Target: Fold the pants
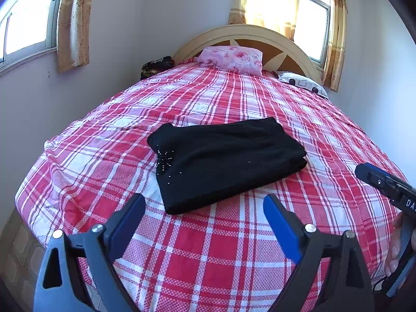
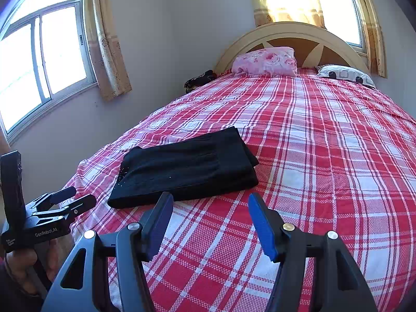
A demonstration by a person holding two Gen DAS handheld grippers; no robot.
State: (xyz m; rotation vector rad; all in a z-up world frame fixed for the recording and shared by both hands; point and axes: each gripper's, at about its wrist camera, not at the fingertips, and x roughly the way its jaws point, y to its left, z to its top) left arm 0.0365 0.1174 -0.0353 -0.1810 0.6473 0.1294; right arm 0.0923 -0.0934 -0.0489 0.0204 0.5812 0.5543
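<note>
Judging from how it lies, the folding looks all but done: the black pants (image 1: pixel 223 161) sit as a compact, layered rectangle on the red plaid bedspread (image 1: pixel 208 254), well short of the pink pillow (image 1: pixel 231 58) at the headboard, so every place below is given from the pants. To their left the bedspread runs bare to the mattress edge. At their left end a cluster of small beads (image 1: pixel 163 158) marks one corner, and the layers there look slightly splayed; that is the spot worth checking for squareness. Just on the near side of the pants hovers the left gripper (image 1: pixel 204 214), jaws spread wide with nothing between them and no contact with the cloth. The right gripper (image 2: pixel 210 213) hangs near the pants' near-right edge, jaws moderately apart and likewise empty. To finish well, I would press lightly along the top layer, nudge the right-hand fold flush, and lift both tools straight away so no pad drags the fabric. Right of the pants, only plaid.
</note>
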